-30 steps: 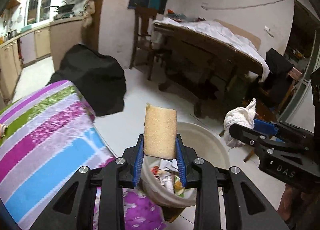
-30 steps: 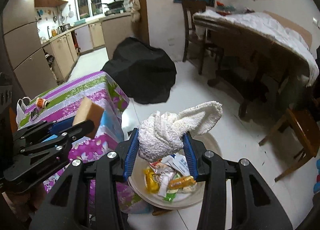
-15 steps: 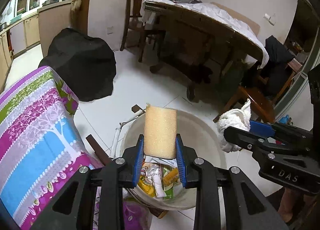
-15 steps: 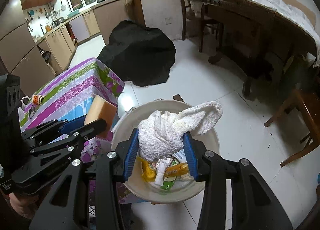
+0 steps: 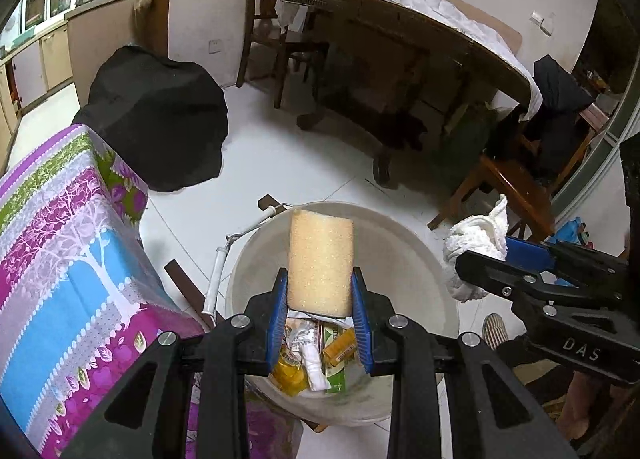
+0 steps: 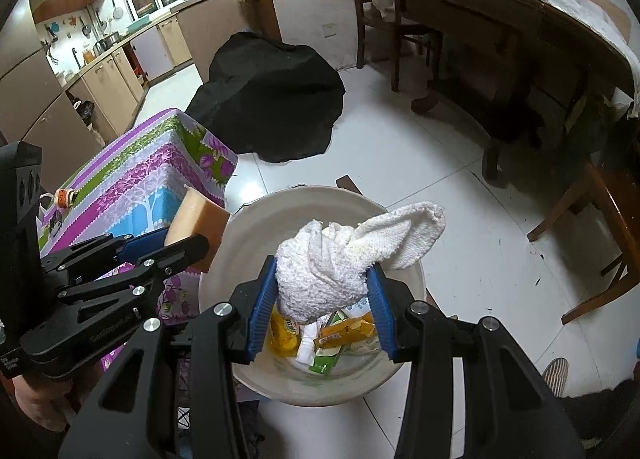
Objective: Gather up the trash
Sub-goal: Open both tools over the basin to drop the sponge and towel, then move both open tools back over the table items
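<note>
the left gripper is pinching a sponge, the right gripper a white rag, both hanging over the bucket; centring each above the opening before releasing is advisable.

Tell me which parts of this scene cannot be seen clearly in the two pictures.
- Trash in the bucket: in the left wrist view, the sponge and the left hand-held gripper cover much of it.
- Wrapper print: right wrist view, too small to read, partly under the white towel in the right hand-held gripper.
- Bucket base: both views, hidden behind the gripper bodies.
</note>
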The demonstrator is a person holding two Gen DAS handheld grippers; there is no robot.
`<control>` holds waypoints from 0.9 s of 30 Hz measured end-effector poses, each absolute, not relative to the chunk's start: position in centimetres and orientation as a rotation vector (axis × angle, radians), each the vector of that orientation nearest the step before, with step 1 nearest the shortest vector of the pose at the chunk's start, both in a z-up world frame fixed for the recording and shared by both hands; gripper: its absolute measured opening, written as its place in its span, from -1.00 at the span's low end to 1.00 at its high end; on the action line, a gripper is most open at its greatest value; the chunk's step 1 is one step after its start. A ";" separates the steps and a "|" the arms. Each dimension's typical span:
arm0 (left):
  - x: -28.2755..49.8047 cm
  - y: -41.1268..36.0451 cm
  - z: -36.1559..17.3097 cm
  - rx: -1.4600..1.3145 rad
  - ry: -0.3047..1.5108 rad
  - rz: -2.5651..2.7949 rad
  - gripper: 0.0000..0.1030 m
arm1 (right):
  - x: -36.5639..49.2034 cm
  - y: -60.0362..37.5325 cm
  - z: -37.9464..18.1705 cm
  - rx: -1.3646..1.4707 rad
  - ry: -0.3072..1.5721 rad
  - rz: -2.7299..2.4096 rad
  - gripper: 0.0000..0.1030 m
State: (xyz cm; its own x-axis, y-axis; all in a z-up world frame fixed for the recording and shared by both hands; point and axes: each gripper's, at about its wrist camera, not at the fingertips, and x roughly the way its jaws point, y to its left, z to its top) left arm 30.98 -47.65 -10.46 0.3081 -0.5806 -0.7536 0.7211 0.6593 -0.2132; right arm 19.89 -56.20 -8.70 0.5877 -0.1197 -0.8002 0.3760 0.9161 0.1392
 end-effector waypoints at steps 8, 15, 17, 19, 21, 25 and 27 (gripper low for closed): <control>31.2 -48.4 -11.0 0.190 0.933 -0.871 -0.40 | 19.7 -57.0 -9.2 0.317 0.911 -0.293 -0.16; 31.3 -48.9 -11.7 0.200 0.948 -0.864 -0.40 | 19.8 -57.5 -9.8 0.321 0.929 -0.282 -0.13; 31.4 -48.9 -12.0 0.203 0.956 -0.862 -0.40 | 19.7 -57.7 -9.8 0.322 0.927 -0.284 -0.12; 31.5 -49.1 -12.2 0.206 0.963 -0.860 -0.40 | 19.8 -57.8 -9.9 0.322 0.927 -0.285 -0.09; 31.7 -49.0 -12.5 0.206 0.974 -0.851 -0.28 | 19.7 -57.9 -10.0 0.322 0.925 -0.288 0.02; 32.1 -48.8 -13.1 0.210 0.980 -0.830 0.01 | 19.5 -58.2 -10.1 0.331 0.913 -0.298 0.13; 32.3 -48.6 -13.4 0.212 0.982 -0.823 0.02 | 19.3 -58.5 -10.2 0.338 0.909 -0.304 0.13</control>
